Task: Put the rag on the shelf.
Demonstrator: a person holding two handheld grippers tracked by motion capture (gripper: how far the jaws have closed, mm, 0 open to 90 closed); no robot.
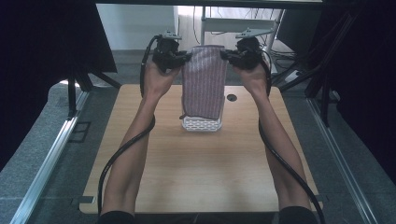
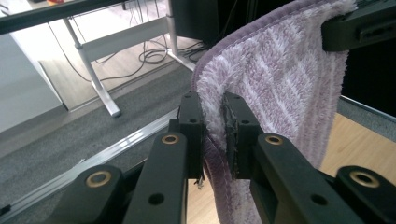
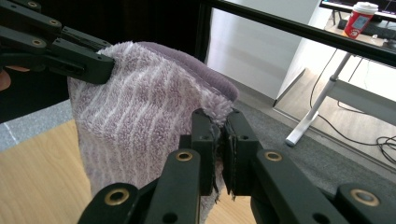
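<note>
**Striped towel held up by both claws above a white basket**

No brand or label can be read on anything here. The one printed item is a red and white paper cup (image 3: 360,17) with a white lid, standing on a far desk in the right gripper view; its lettering is too small to make out.

The only container is a white perforated basket (image 1: 201,124) standing on the wooden bench (image 1: 196,177), a little beyond its middle. The lower end of the towel (image 1: 204,81) hangs in front of the basket's top and hides the inside, so what it contains cannot be told, nor whether the towel's bottom edge is inside it or just over it.

The towel is a fluffy purple and white striped cloth with a darker purple hem. It hangs lengthwise, held up in the air above the far part of the bench, stretched between its two top corners.

The left claw (image 1: 187,57) is clamped on the towel's top left corner; in the left gripper view its black jaws pinch the hemmed edge (image 2: 214,135), with the pile squeezed between the pads. The right claw (image 1: 225,54) is clamped on the top right corner, its jaws closed on the cloth (image 3: 219,114) in the same way. Each gripper view also shows the other claw farther off, gripping the opposite corner.

Both forearms reach forward across the bench, and a black cable (image 1: 123,151) trails back from each gripper
</note>
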